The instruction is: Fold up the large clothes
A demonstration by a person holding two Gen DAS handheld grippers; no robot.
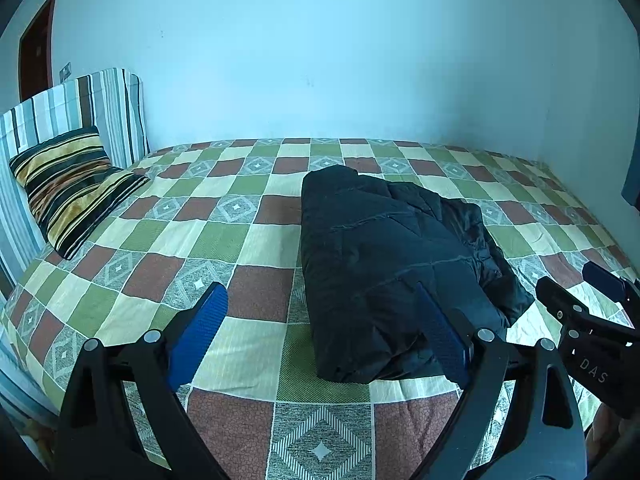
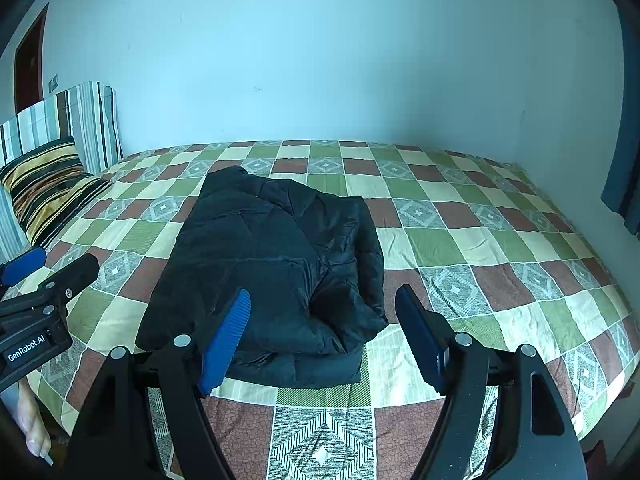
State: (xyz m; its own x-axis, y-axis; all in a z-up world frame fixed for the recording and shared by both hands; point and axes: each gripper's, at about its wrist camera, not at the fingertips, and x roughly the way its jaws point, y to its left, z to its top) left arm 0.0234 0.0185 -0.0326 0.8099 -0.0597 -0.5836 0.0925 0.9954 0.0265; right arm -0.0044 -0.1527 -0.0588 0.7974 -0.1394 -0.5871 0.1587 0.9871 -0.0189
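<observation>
A black quilted jacket (image 1: 384, 264) lies folded into a compact bundle on the checked bedspread (image 1: 224, 240). In the right wrist view the same jacket (image 2: 276, 276) sits just ahead of me, near the bed's front edge. My left gripper (image 1: 320, 312) hovers open above the bed in front of the bundle, with nothing between its blue pads. My right gripper (image 2: 322, 312) is likewise open and empty, held over the jacket's near right corner. Each gripper shows at the side of the other's view: the right one (image 1: 592, 292) and the left one (image 2: 48, 272).
A striped pillow (image 1: 76, 184) leans against a striped headboard cushion (image 1: 76, 108) at the far left. A pale blue wall (image 1: 320, 60) backs the bed. A dark door (image 1: 36, 48) stands far left, and a dark curtain edge (image 2: 624, 168) hangs at the right.
</observation>
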